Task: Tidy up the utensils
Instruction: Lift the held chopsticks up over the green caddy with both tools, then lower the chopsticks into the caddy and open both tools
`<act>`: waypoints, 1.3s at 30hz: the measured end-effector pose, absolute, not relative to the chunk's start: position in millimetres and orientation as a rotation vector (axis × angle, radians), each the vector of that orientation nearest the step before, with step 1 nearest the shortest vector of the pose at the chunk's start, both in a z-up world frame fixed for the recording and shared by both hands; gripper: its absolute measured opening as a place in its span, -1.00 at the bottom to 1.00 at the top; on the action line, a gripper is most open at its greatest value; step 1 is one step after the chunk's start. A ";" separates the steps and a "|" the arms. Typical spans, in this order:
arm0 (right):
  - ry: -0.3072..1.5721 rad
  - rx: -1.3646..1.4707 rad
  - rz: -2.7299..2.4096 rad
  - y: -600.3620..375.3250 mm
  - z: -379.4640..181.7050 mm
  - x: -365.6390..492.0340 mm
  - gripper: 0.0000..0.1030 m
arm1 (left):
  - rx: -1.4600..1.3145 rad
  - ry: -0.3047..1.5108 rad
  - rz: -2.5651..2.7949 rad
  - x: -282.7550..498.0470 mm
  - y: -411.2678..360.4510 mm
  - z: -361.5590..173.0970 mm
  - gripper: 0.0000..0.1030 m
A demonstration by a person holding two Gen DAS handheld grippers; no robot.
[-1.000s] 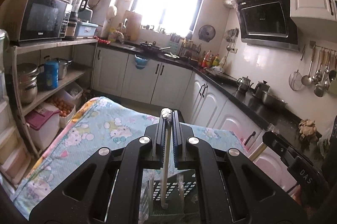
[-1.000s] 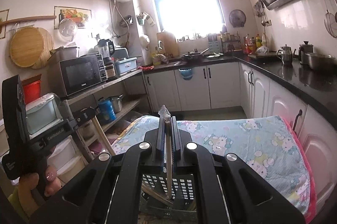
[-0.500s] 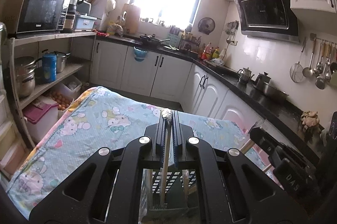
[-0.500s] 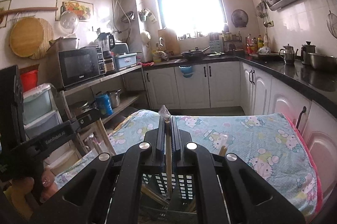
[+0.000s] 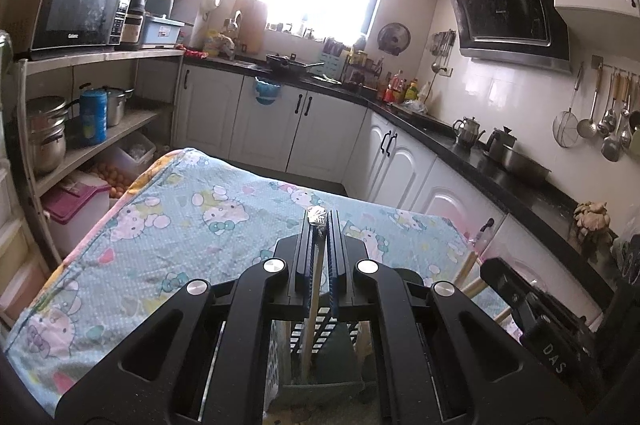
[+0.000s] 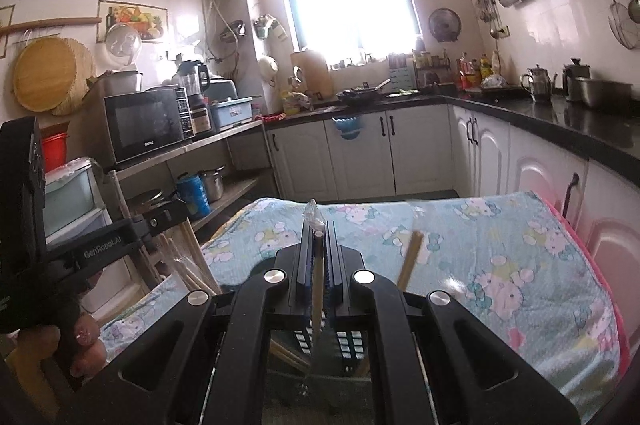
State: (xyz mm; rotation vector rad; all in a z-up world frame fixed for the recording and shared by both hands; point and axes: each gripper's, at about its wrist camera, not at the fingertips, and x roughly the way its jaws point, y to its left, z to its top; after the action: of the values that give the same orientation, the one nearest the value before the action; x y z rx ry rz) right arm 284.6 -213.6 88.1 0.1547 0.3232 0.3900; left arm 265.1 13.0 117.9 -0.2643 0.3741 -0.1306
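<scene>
The left tool (image 5: 319,225) is pinching a thin wooden chopstick (image 5: 313,305) between its pressed-together pads. A crinkly bit of clear wrapper (image 5: 317,215) is sticking out above the tips, so the stick looks like it is partly wrapped. The stick is hanging straight down into a dark holder with small holes (image 5: 320,341) just under the tool — that is likely where the sticks are meant to stand.

The right tool (image 6: 319,231) is doing the same thing: squeezing its own chopstick (image 6: 318,297), with a wrapper tip (image 6: 312,213) poking up. That stick is pointing down into the same holed holder (image 6: 346,343). Holding each stick upright by its top end is making it easy to drop in.

More wooden sticks (image 6: 412,257) are already leaning in there. The holder is sitting on the surface, which is wearing a blue cartoon cloth (image 5: 168,237). A hand (image 6: 76,341) is gripping the left tool's handle.
</scene>
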 end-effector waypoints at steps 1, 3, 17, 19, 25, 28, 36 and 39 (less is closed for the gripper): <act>0.330 0.165 0.387 -216.3 85.6 283.2 -0.89 | -0.261 0.373 -0.130 264.6 12.7 117.7 -0.97; 0.350 0.181 0.387 -219.7 81.9 282.2 -0.88 | -0.259 0.374 -0.133 263.8 12.8 117.7 -0.97; 0.435 0.224 0.407 -225.0 74.4 272.2 -0.44 | -0.264 0.379 -0.140 259.4 14.6 119.5 -0.72; 0.440 0.226 0.402 -226.0 74.6 270.5 -0.40 | -0.269 0.382 -0.141 257.9 16.2 119.8 -0.64; 0.454 0.234 0.389 -229.3 74.7 264.3 -0.33 | -0.286 0.386 -0.144 250.2 19.8 122.0 -0.34; 0.456 0.234 0.386 -230.2 75.6 260.8 -0.30 | -0.298 0.386 -0.152 245.5 21.6 124.0 -0.16; 0.452 0.240 0.373 -234.4 79.8 250.0 -0.25 | -0.314 0.380 -0.167 231.1 23.8 129.8 0.38; 0.453 0.237 0.368 -235.8 80.9 245.9 -0.24 | -0.324 0.387 -0.165 226.5 25.4 129.7 0.55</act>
State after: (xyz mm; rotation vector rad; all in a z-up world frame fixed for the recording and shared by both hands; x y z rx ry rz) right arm 245.9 -235.8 80.9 0.2368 0.4526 0.3683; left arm 226.5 25.4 129.7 -0.3239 0.3869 -0.1646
